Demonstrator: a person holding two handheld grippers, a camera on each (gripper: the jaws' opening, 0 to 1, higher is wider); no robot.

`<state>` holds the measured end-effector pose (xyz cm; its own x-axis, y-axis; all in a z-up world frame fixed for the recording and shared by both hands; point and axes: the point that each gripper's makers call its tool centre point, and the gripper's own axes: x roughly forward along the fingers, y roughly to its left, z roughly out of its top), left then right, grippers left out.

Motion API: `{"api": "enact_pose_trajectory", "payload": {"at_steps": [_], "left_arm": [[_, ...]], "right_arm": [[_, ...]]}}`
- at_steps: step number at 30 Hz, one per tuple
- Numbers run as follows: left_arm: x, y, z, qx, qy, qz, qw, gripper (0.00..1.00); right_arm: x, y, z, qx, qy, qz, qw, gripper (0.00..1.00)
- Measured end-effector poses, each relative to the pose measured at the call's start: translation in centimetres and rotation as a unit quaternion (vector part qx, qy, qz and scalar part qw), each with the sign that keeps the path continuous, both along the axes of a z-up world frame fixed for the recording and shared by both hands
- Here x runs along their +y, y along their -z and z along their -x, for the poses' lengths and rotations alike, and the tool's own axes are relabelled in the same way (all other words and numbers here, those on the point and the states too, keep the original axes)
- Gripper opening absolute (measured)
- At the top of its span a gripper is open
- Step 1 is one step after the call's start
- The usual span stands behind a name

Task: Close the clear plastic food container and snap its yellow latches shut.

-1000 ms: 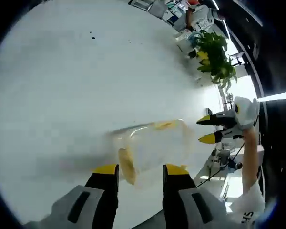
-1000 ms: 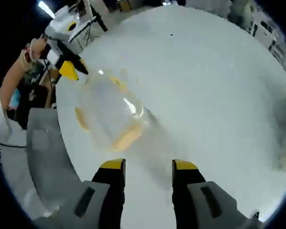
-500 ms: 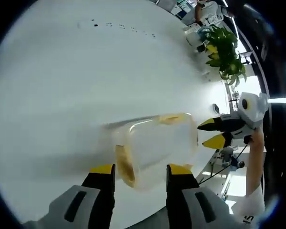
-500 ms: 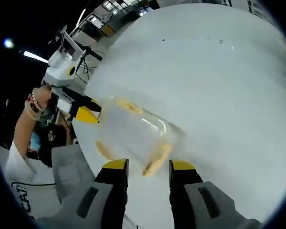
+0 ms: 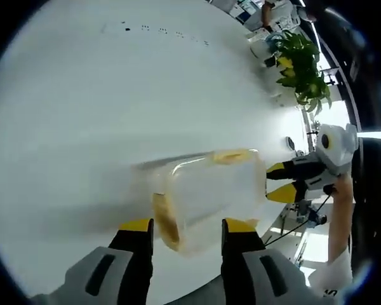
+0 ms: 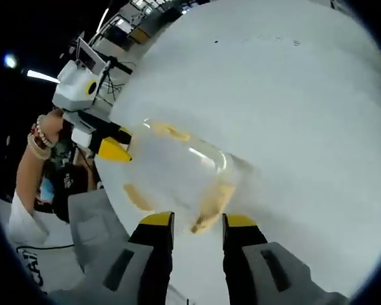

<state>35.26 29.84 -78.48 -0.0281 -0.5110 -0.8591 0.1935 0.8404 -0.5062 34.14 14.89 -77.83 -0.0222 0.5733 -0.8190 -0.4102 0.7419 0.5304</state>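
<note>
The clear plastic food container point(image 5: 209, 194) sits on a white tabletop point(image 5: 114, 101) close to its near edge. In the left gripper view it lies just ahead of the left tool point(image 5: 187, 227), whose two yellow-tipped jaws stand apart with nothing between them; a yellow latch point(image 5: 165, 219) on the container's end lies at the gap between the jaw tips, though contact cannot be told. Another yellow latch point(image 5: 232, 155) shows on the far side at about 1 o'clock from the container's middle. At 3 o'clock of the container the right tool point(image 5: 280, 180) comes in, its yellow tips just beside the container's end.

In the right gripper view the same container point(image 6: 178, 178) lies just beyond the right tool point(image 6: 193, 222), jaws apart and holding nothing, with a yellow latch point(image 6: 213, 206) at their tips. The left tool point(image 6: 111, 147) reaches the container's far end at 10 o'clock, held by a hand with a beaded bracelet point(image 6: 39, 138).

A leafy potted plant point(image 5: 298, 63) stands past the tabletop's edge at 2 o'clock in the left gripper view. A grey chair point(image 6: 92, 225) stands just off the tabletop at 8 o'clock in the right gripper view.
</note>
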Motion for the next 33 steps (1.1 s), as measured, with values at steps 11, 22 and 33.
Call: {"api": "enact_pose_trajectory", "payload": {"at_steps": [11, 22, 33], "left_arm": [[0.13, -0.11, -0.20, -0.002, 0.001, -0.007, 1.0000, 0.34], [0.41, 0.15, -0.32, -0.007, 0.009, -0.038, 0.9992, 0.24], [0.33, 0.48, -0.39, -0.005, 0.012, -0.036, 0.9993, 0.23]], "right_arm": [[-0.40, 0.41, -0.57, 0.003, 0.003, 0.010, 0.9999, 0.17], [-0.17, 0.35, -0.29, -0.006, -0.010, 0.019, 0.9998, 0.16], [-0.05, 0.34, -0.07, -0.008, -0.008, 0.018, 0.9998, 0.16]]}}
